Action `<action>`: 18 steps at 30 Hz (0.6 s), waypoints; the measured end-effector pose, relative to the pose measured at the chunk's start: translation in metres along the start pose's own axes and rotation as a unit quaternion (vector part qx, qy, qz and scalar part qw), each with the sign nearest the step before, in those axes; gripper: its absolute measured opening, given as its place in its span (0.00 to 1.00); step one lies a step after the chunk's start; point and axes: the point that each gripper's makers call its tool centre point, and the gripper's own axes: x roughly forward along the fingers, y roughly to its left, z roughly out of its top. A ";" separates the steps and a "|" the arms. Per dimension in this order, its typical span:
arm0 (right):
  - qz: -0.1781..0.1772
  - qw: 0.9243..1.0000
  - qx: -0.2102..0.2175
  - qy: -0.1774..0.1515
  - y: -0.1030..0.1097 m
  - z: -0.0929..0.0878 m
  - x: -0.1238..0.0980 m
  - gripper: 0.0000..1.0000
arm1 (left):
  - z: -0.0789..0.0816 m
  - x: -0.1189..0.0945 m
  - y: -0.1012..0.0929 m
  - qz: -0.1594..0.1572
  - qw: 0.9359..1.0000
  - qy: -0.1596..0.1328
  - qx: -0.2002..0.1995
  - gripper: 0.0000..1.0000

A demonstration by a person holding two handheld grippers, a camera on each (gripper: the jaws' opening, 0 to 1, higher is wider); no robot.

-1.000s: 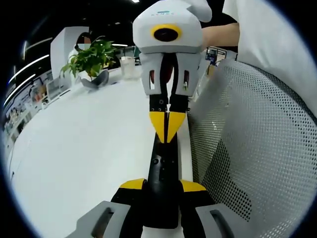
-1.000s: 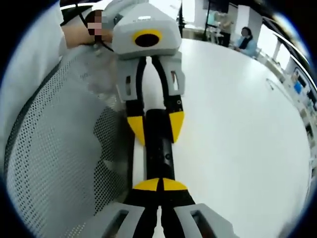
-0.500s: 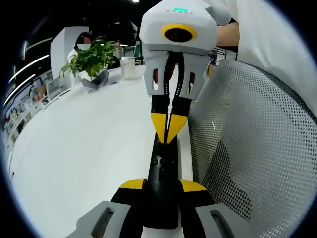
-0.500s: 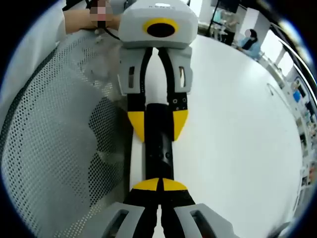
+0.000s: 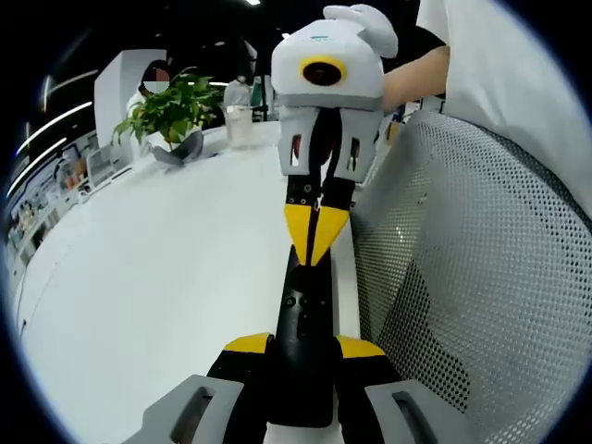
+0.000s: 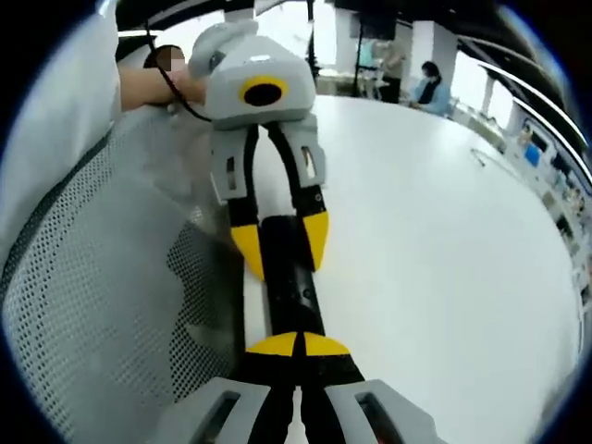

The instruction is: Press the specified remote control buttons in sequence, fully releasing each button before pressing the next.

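Backing off slightly, right gripper (image 5: 315, 236), jaws closed together, tips touch the remote (image 5: 303, 333) along the table (image 5: 166, 305) edge; left gripper (image 6: 277, 242) clamps it; open tabletop toward nine o'clock.

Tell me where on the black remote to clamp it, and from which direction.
Clamp the two long narrow edges at one end of the remote, coming in along its length, as the left gripper does. It is a slim bar, so an edge grip at the end probably leaves its upper face free for the right gripper and its shut tips.
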 end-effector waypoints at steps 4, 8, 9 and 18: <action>0.007 1.000 -0.017 0.006 0.001 0.005 0.005 0.00 | 0.000 0.000 0.001 0.000 1.000 0.000 -0.001 0.25; 0.014 0.999 -0.022 0.020 0.000 0.005 0.005 0.00 | 0.000 0.000 0.001 0.000 1.000 0.000 0.000 0.25; 0.016 0.999 -0.017 0.028 0.000 0.005 0.006 0.00 | 0.000 0.000 0.001 0.000 1.000 0.001 0.001 0.25; 0.020 0.992 -0.061 0.111 0.000 0.005 0.009 0.00 | 0.000 0.000 0.001 0.001 1.000 0.002 0.000 0.25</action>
